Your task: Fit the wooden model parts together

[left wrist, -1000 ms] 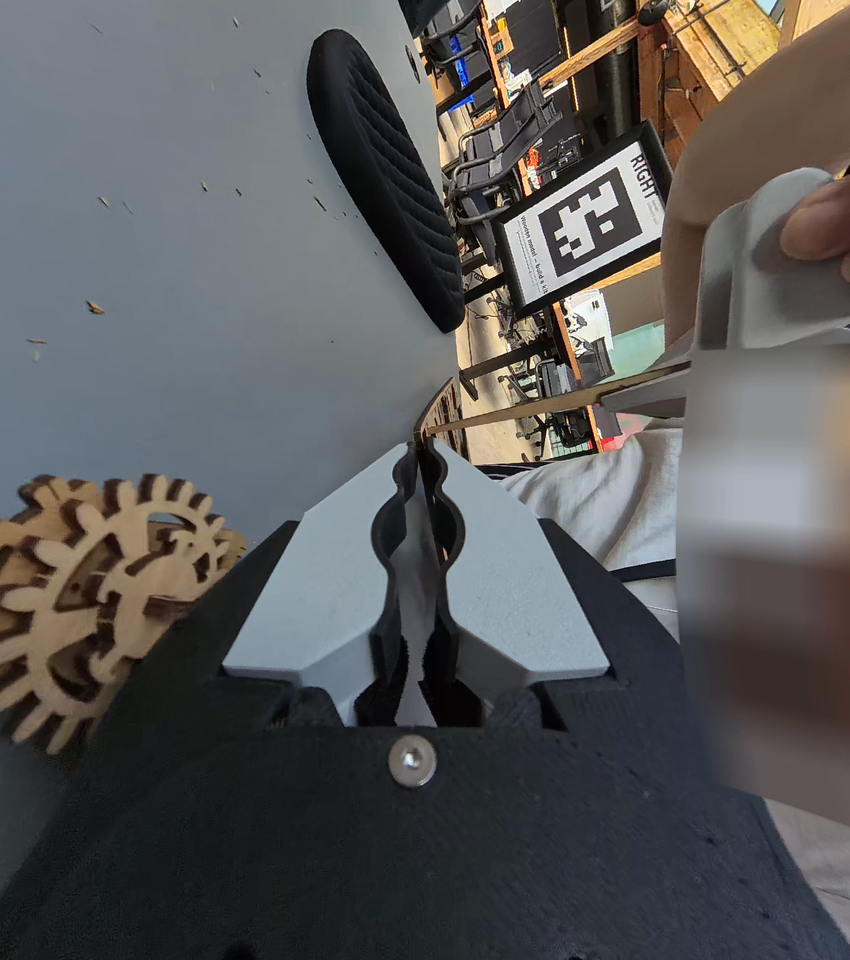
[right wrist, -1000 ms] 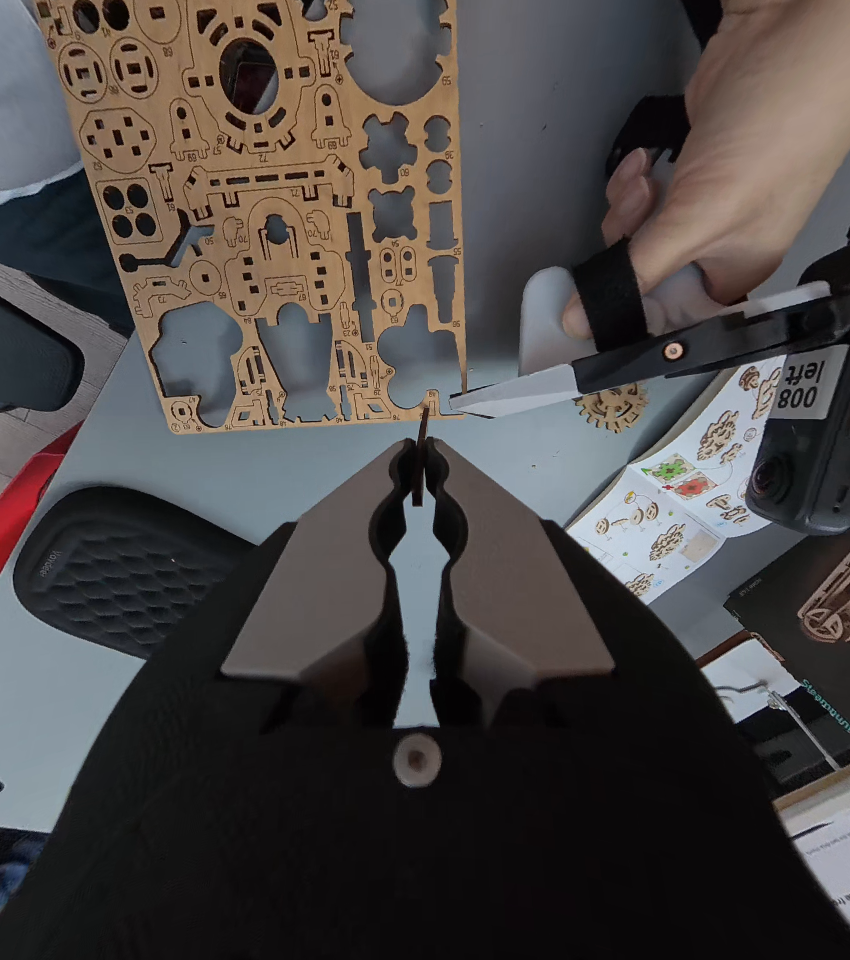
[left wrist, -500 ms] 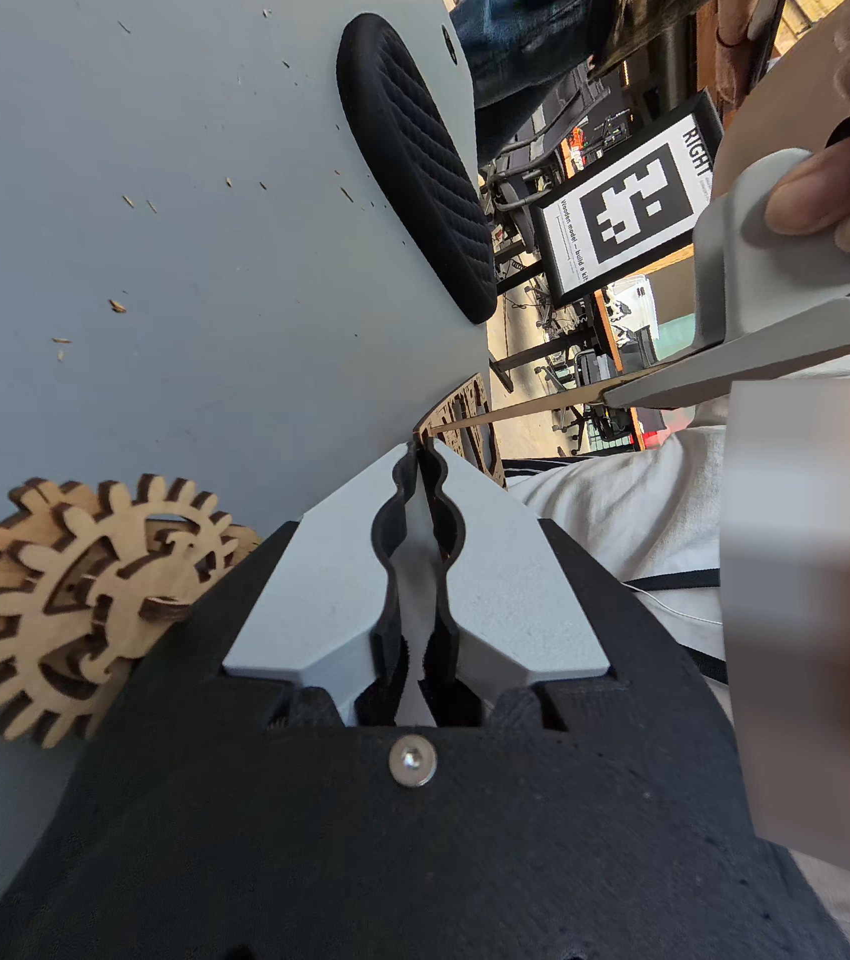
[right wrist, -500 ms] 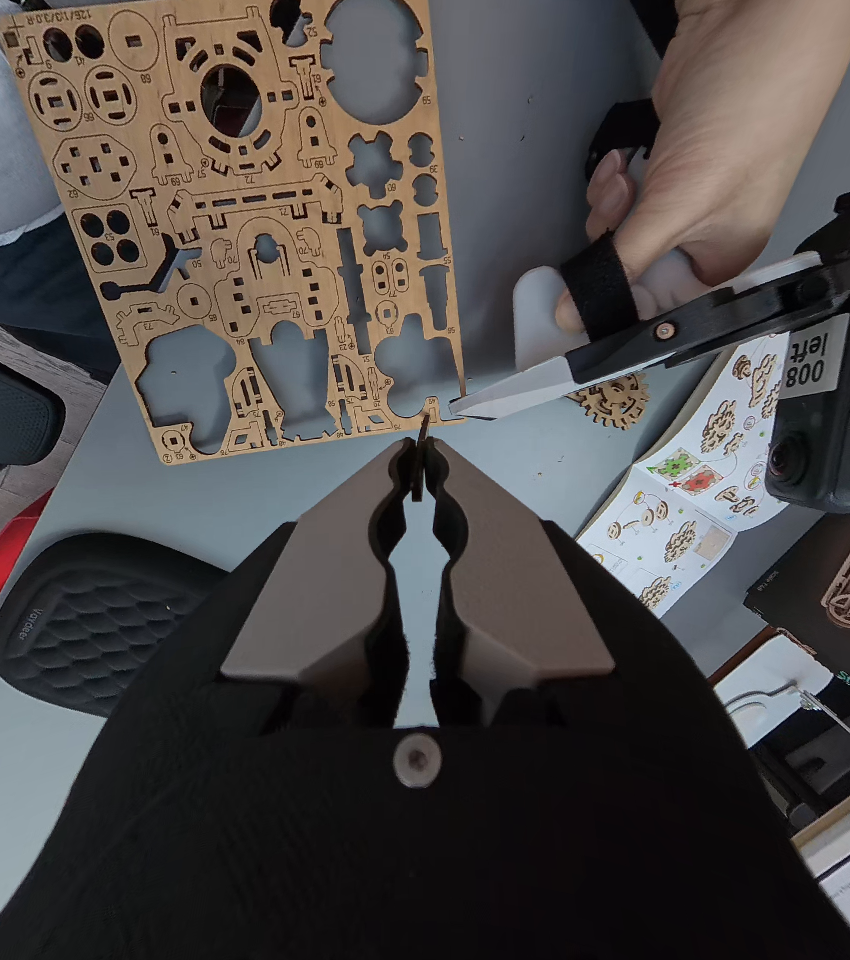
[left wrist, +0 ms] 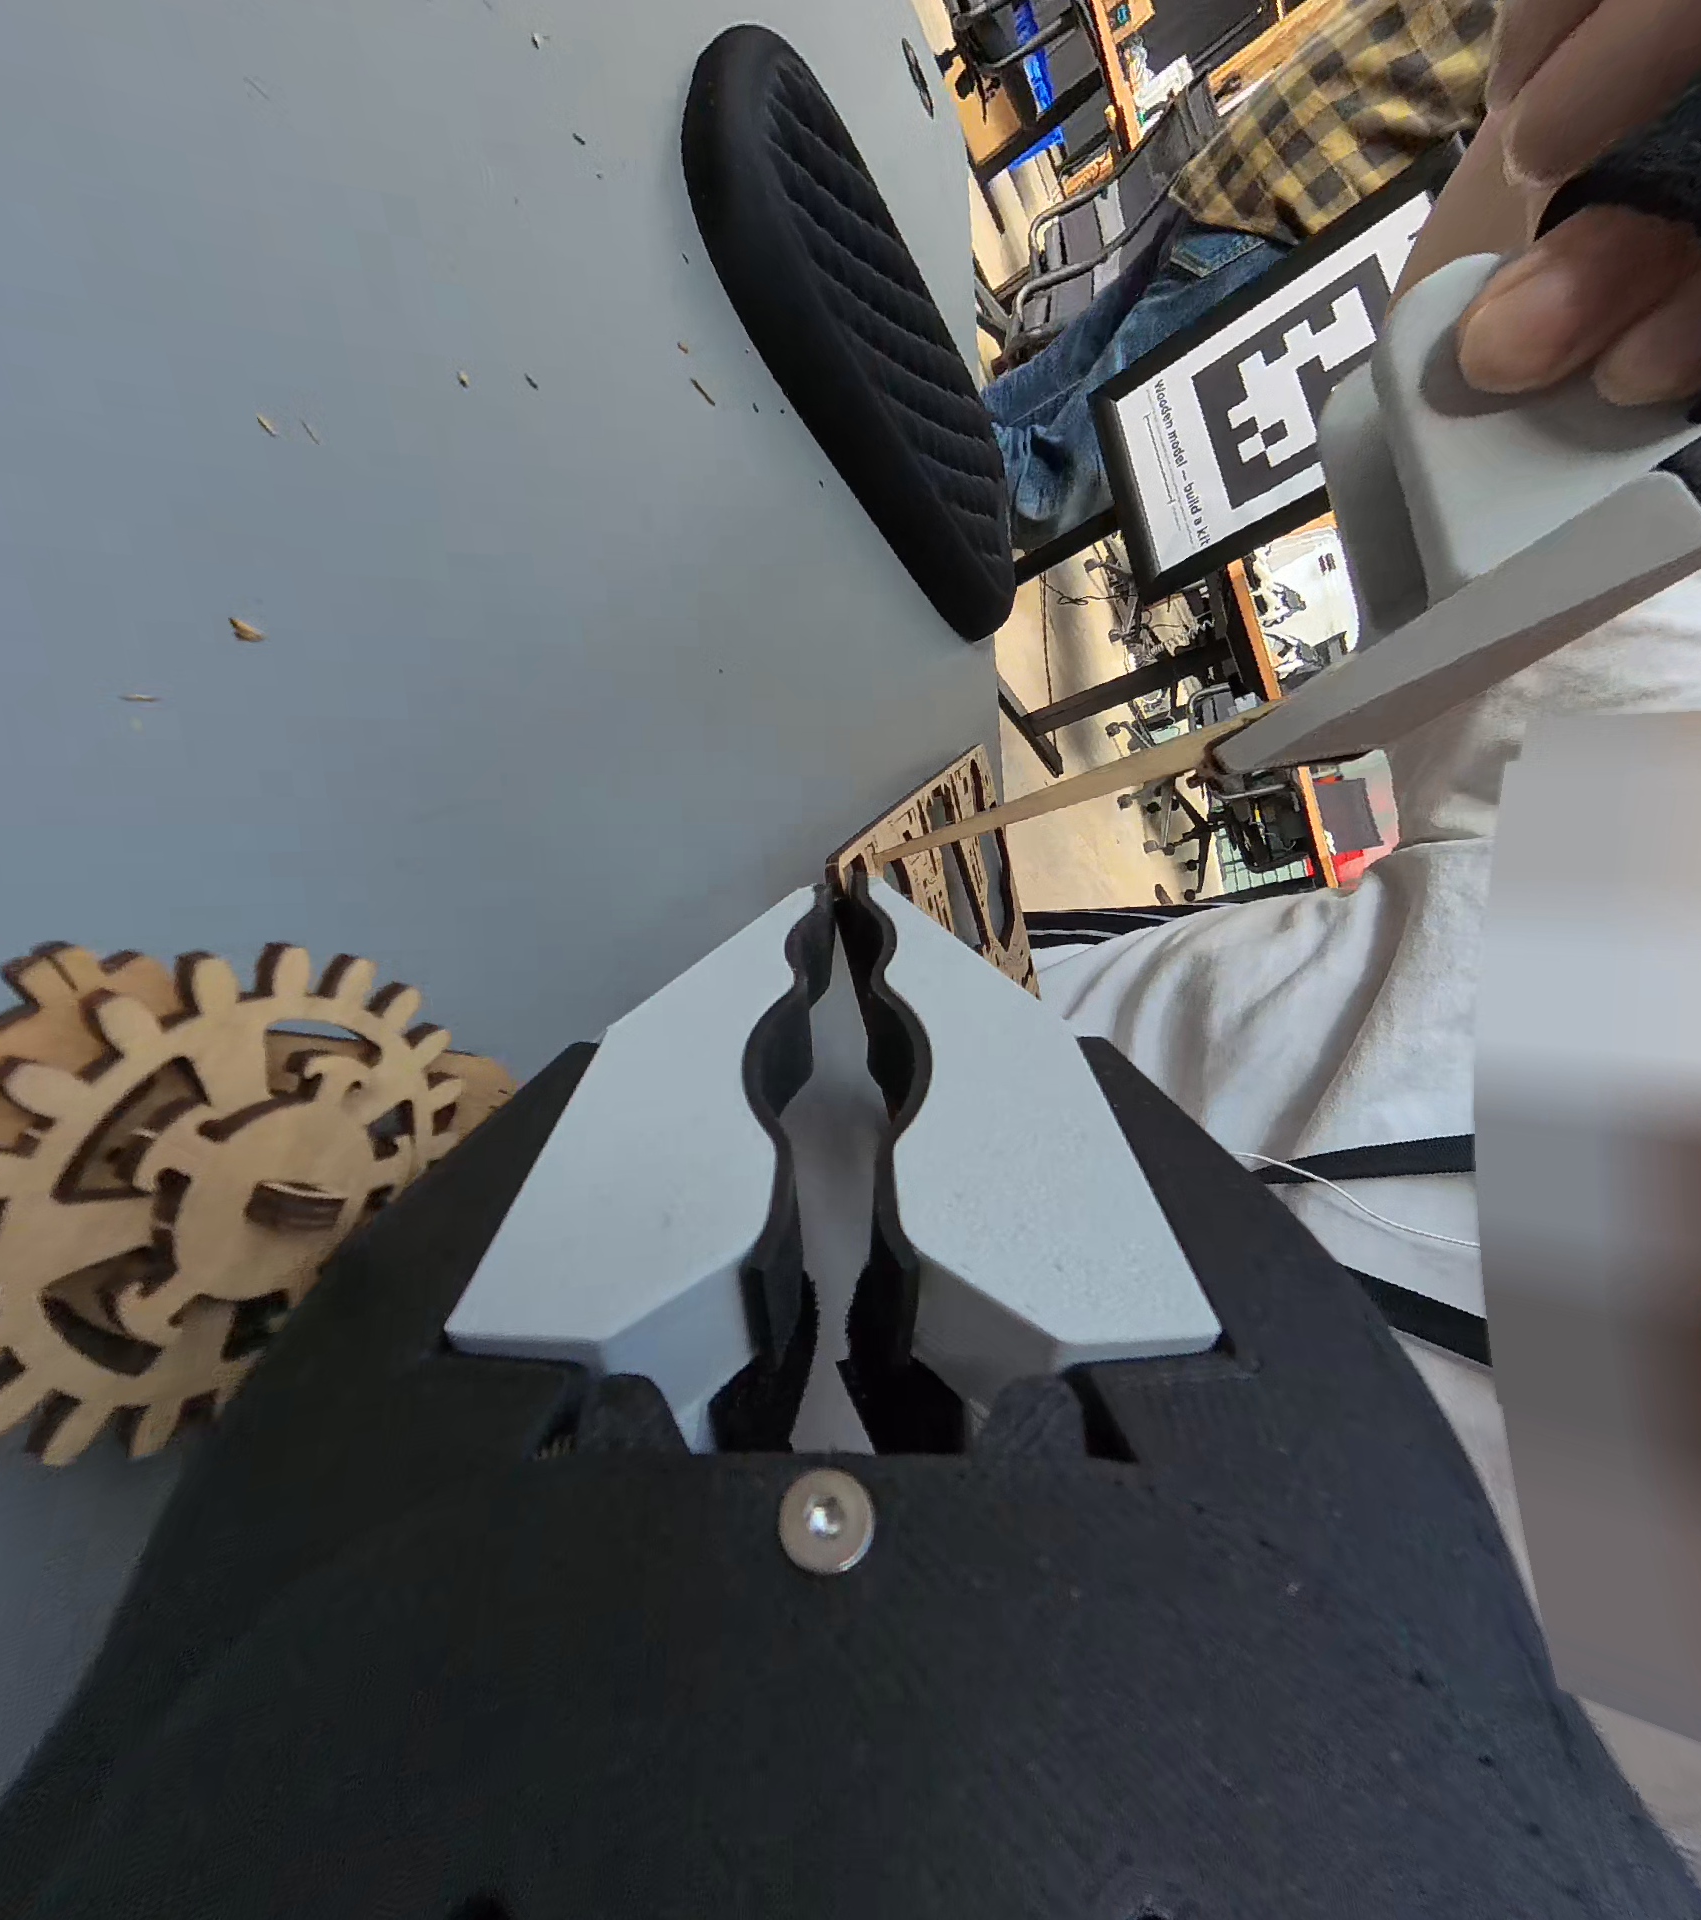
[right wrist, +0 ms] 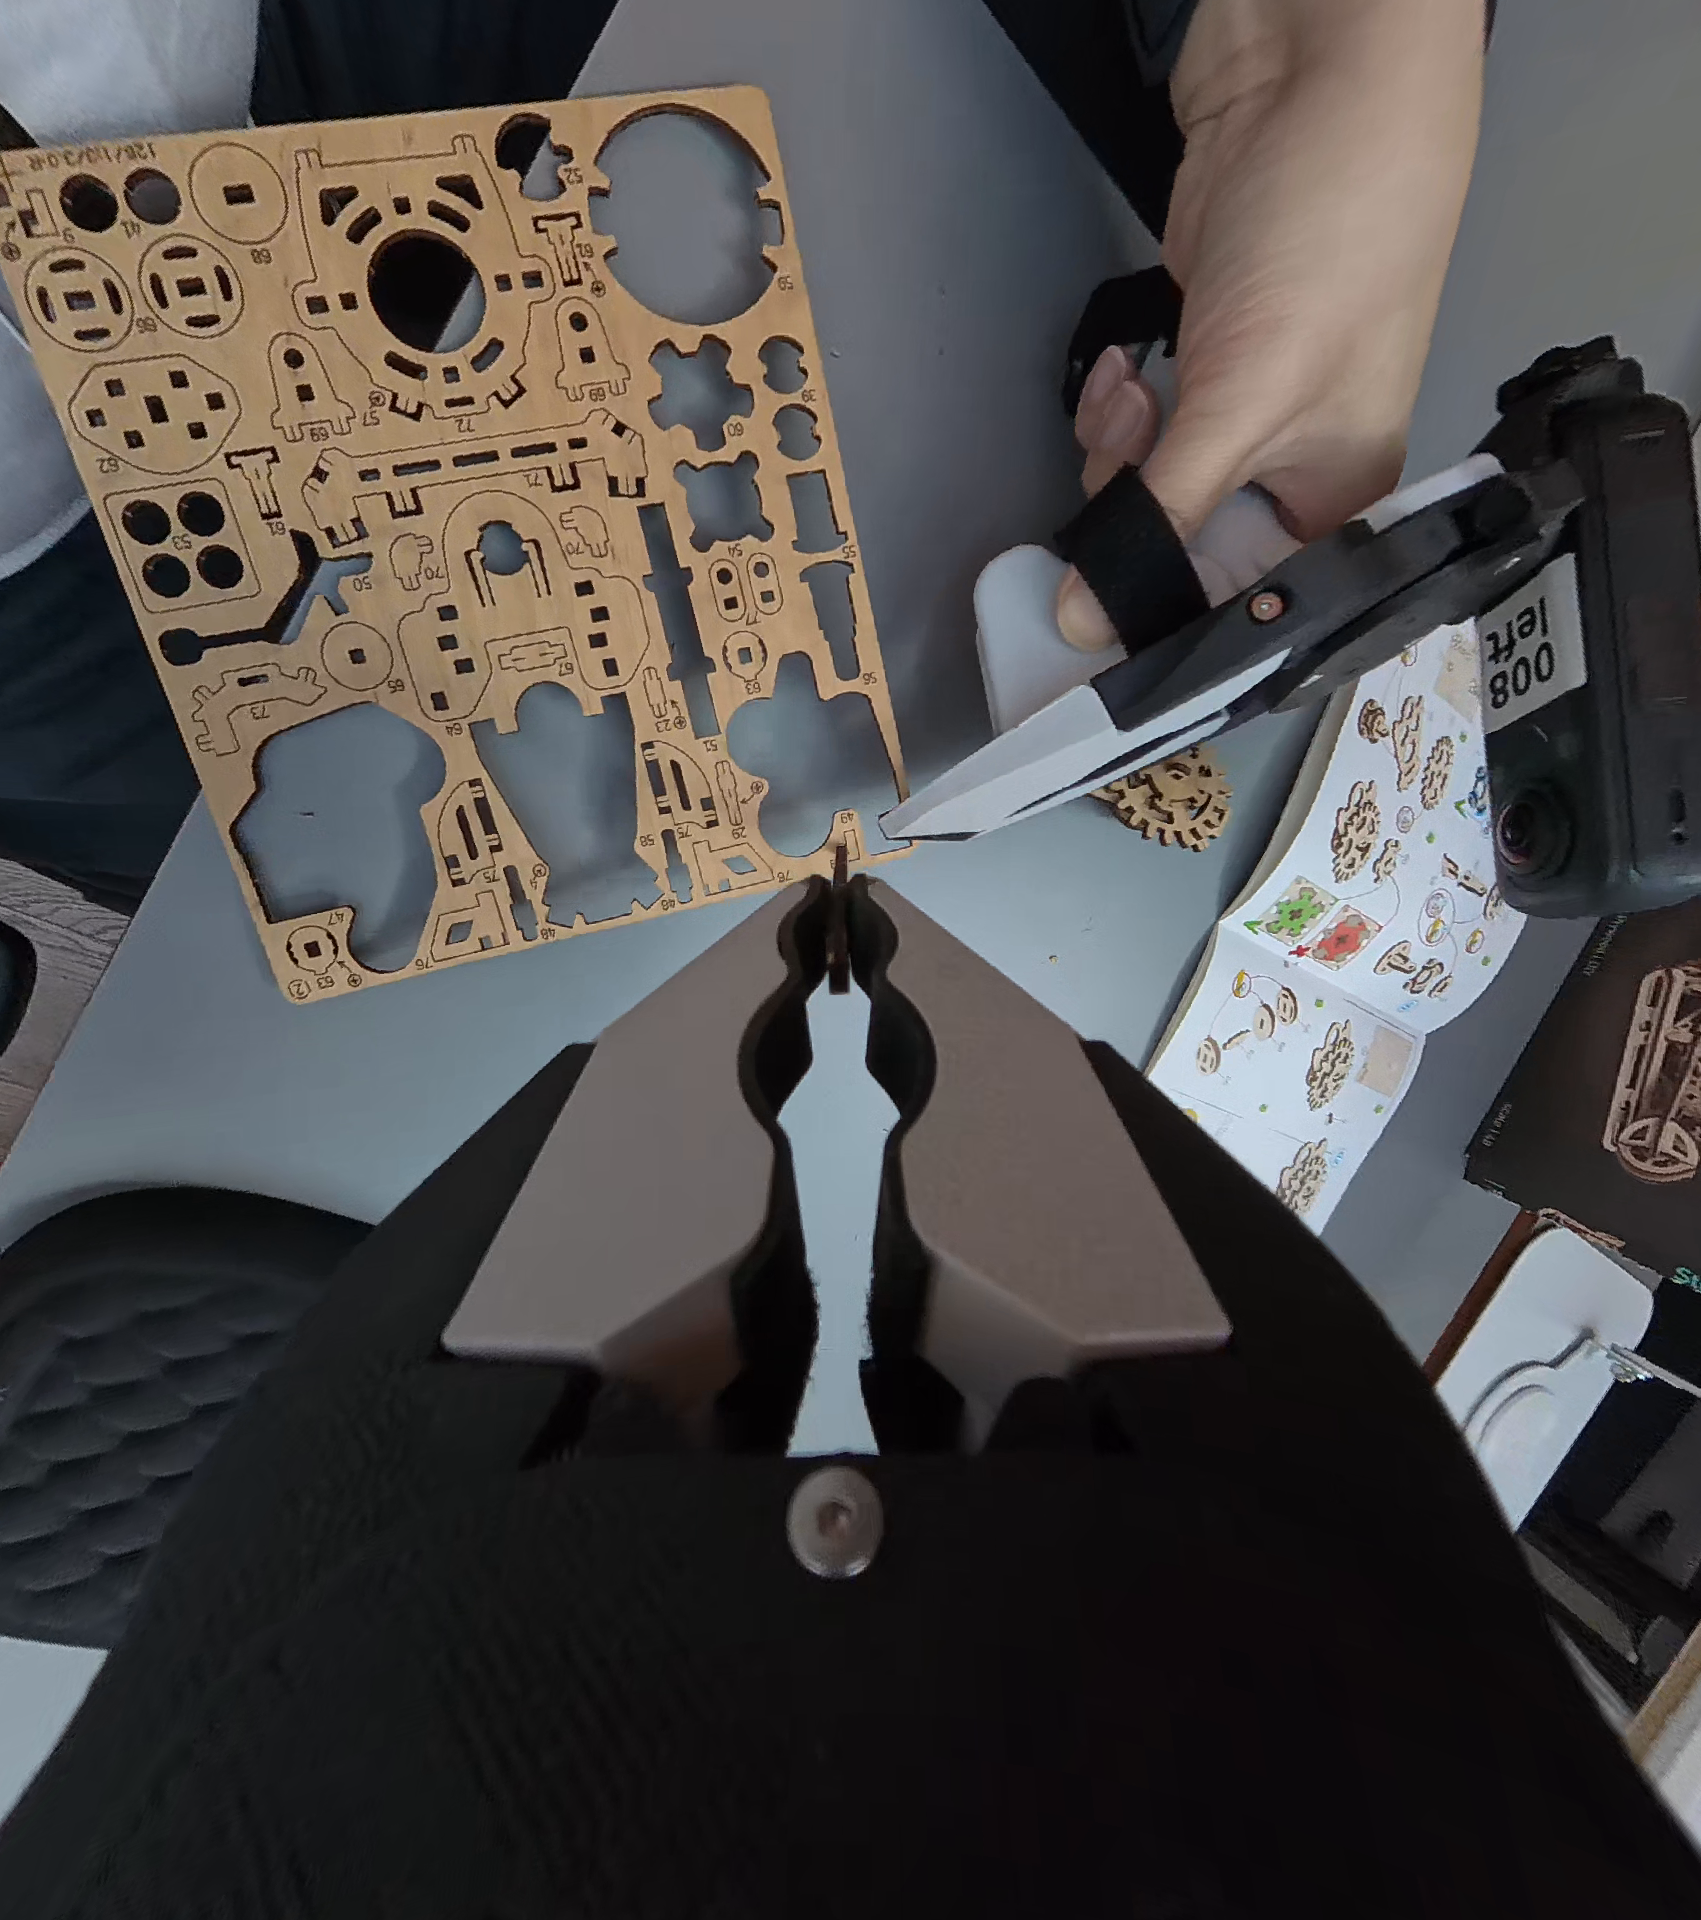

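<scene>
Right tool [right wrist: 833,914] pressed together on a small dark wooden piece [right wrist: 838,935], held edge-on just at the near edge of the wooden sheet [right wrist: 430,499]. Left tool [right wrist: 893,826] pinches the near right corner of the same sheet, so the sheet hangs in the air above the bench [right wrist: 981,260], not lying on it. In the left wrist view the left tool [left wrist: 841,899] is closed on the sheet edge [left wrist: 939,862], and the right tool [left wrist: 1230,753] comes in from the right.

Step, as I read it: working a small piece at the sheet's near edge, either freeing it or seating it; can't tell which. Next move probably needs the sheet held rigid while the right tool makes a short, straight pull or push; twisting could snap the thin wood.

Beyond the sheet's right corner: finished gear assembly [right wrist: 1163,795] on the bench, then an open instruction leaflet [right wrist: 1345,935] and a dark box [right wrist: 1677,1039]. Left of the sheet, near: black padded rest [right wrist: 98,1382]. Bench is grey, with wood crumbs [left wrist: 243,629]. Room behind: desks, chairs, a framed marker sign [left wrist: 1230,436], a person seated.
</scene>
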A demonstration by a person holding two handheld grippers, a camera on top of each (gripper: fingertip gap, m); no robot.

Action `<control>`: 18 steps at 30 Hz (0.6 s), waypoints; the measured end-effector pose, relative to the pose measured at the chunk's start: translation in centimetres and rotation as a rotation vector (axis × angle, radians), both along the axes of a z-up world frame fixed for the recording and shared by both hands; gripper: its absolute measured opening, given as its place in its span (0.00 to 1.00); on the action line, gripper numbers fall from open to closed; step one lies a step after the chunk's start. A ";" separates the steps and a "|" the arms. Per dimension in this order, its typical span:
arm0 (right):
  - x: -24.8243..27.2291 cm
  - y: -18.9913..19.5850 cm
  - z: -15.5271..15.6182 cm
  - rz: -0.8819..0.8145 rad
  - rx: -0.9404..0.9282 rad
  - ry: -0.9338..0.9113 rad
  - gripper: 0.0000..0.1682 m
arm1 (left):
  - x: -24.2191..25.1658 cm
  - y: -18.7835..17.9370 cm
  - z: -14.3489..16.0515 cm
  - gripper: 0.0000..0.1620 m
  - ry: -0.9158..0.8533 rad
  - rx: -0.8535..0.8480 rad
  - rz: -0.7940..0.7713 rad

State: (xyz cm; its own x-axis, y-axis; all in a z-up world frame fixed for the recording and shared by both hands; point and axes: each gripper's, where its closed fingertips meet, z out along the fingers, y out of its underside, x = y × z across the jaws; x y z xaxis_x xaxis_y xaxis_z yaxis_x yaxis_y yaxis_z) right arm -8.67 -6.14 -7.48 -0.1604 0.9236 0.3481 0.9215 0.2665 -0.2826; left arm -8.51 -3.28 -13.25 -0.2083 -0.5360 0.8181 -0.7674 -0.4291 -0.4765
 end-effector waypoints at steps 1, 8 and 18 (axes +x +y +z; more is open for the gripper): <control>0.1 0.1 0.5 -0.017 -0.012 0.023 0.01 | 0.0 -0.1 0.5 0.00 -0.019 -0.009 -0.001; 2.0 1.7 2.3 -0.198 -0.051 0.510 0.01 | -0.5 2.0 2.7 0.00 -0.084 -0.018 0.065; 6.1 7.4 3.7 -0.337 0.205 0.399 0.01 | -0.7 2.3 2.2 0.00 -0.054 -0.023 0.070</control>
State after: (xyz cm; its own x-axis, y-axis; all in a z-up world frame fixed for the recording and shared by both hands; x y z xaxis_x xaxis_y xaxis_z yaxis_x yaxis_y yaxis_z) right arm -2.52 1.22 -3.76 0.3124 0.8080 0.4995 0.7977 0.0624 -0.5998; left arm -9.19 -0.97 -11.08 -0.2153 -0.5317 0.8191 -0.7087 -0.4920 -0.5057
